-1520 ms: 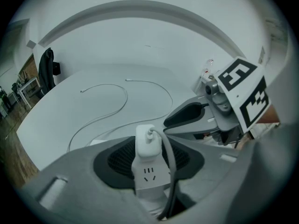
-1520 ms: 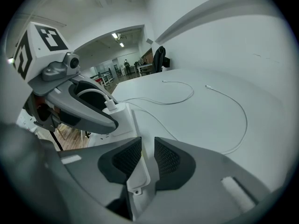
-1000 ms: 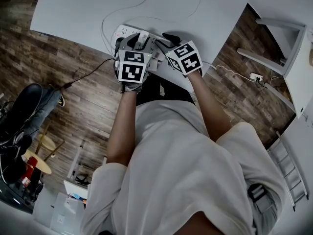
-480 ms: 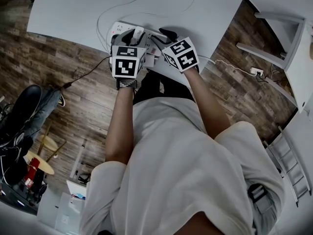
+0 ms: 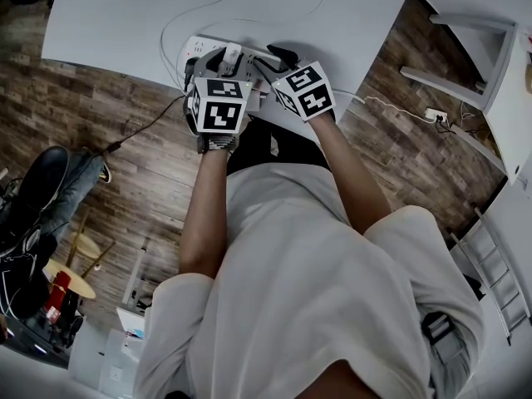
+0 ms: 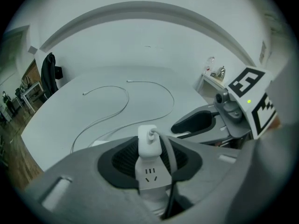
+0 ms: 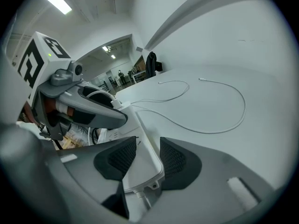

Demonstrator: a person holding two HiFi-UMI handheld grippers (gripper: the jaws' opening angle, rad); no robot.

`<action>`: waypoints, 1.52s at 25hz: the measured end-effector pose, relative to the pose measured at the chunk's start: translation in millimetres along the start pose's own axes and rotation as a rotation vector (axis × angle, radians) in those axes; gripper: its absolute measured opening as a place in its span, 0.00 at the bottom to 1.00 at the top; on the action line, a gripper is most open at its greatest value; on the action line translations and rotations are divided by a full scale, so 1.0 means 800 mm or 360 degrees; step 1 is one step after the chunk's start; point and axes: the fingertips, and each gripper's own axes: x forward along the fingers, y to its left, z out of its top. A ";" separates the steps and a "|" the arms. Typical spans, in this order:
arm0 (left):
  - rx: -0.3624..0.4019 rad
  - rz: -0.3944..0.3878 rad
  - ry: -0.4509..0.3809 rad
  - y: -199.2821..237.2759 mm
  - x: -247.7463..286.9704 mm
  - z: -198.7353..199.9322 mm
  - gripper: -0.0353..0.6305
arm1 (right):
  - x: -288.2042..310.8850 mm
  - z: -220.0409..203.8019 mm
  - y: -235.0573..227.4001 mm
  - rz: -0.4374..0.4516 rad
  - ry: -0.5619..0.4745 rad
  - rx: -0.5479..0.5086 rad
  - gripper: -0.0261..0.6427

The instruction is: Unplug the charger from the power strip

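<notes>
The white plastic charger block stands plugged into the long white power strip, low in the middle of the left gripper view. The strip lies on the white table near its front edge, in the upper middle of the head view.

The left gripper is partly closed around the charger. Its dark ribbed pads look pressed to the block's sides, though the charger's own grey lead, running down the right side, blurs that contact.

The right gripper has just been opening its jaws. They stand a little apart, loosely flanking the near end of the strip, where its cord comes out.

In the left gripper view, the right gripper's dark jaw lies just right of the charger. From the head camera, the two black-and-white marker cubes cover much of the strip.

A thin white cable loops over the table beyond. On the wooden plank floor, a black cable trails at the left. A small white socket block lies at the right, below a white frame.
</notes>
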 end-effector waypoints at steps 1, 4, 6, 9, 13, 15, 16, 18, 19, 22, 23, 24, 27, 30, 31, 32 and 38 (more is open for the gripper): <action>0.0000 0.0001 0.0003 0.000 0.000 -0.001 0.26 | 0.000 0.000 0.001 -0.0002 0.0000 0.0002 0.28; -0.0117 -0.0047 -0.0019 0.003 -0.002 -0.004 0.26 | 0.000 0.000 0.001 -0.0007 0.0000 0.0008 0.28; -0.0214 -0.0094 -0.0048 0.005 -0.002 -0.005 0.26 | 0.000 -0.001 0.000 -0.0011 -0.0002 0.0017 0.29; -0.0282 -0.0127 -0.0078 0.006 -0.001 -0.004 0.27 | 0.001 -0.001 -0.002 -0.0010 -0.0012 0.0034 0.30; -0.0177 -0.0077 -0.0053 0.004 -0.001 -0.002 0.26 | 0.000 -0.001 -0.003 -0.0014 -0.0015 0.0035 0.30; -0.0094 -0.0045 -0.0039 0.001 -0.002 0.000 0.26 | -0.002 -0.002 -0.002 -0.0019 -0.0016 0.0030 0.30; -0.0050 -0.0029 -0.0030 0.000 -0.002 0.001 0.26 | -0.002 -0.003 -0.002 -0.0022 -0.0016 0.0027 0.30; 0.0017 0.0011 0.0007 -0.002 0.000 -0.002 0.26 | -0.001 -0.003 -0.002 -0.0028 -0.0015 0.0022 0.30; 0.0042 0.0029 0.0022 -0.002 0.001 -0.003 0.26 | -0.001 -0.002 -0.002 -0.0030 -0.0013 0.0020 0.30; 0.0060 0.0035 0.0030 -0.003 0.001 -0.004 0.26 | -0.001 -0.003 -0.002 -0.0033 -0.0011 0.0017 0.30; 0.0041 0.0024 0.0025 -0.004 0.000 -0.004 0.26 | -0.002 -0.003 -0.002 -0.0034 -0.0011 0.0018 0.30; 0.0009 0.0006 0.0018 -0.004 0.000 -0.005 0.26 | -0.002 -0.004 -0.002 -0.0035 -0.0011 0.0019 0.30; -0.0156 -0.0069 -0.0013 0.000 -0.002 -0.006 0.26 | -0.003 -0.004 -0.001 -0.0035 -0.0018 0.0023 0.30; -0.0285 -0.0131 -0.0047 0.003 -0.004 -0.004 0.27 | -0.002 -0.003 -0.001 -0.0035 -0.0032 0.0035 0.30; -0.0298 -0.0136 -0.0054 0.003 -0.004 -0.004 0.27 | -0.002 -0.003 -0.001 -0.0034 -0.0036 0.0040 0.30; -0.0295 -0.0133 -0.0056 0.004 -0.004 -0.005 0.27 | -0.001 -0.003 -0.002 -0.0034 -0.0038 0.0044 0.30; -0.0137 -0.0050 -0.0019 0.001 -0.003 -0.005 0.26 | -0.003 -0.004 -0.002 -0.0039 -0.0042 0.0050 0.30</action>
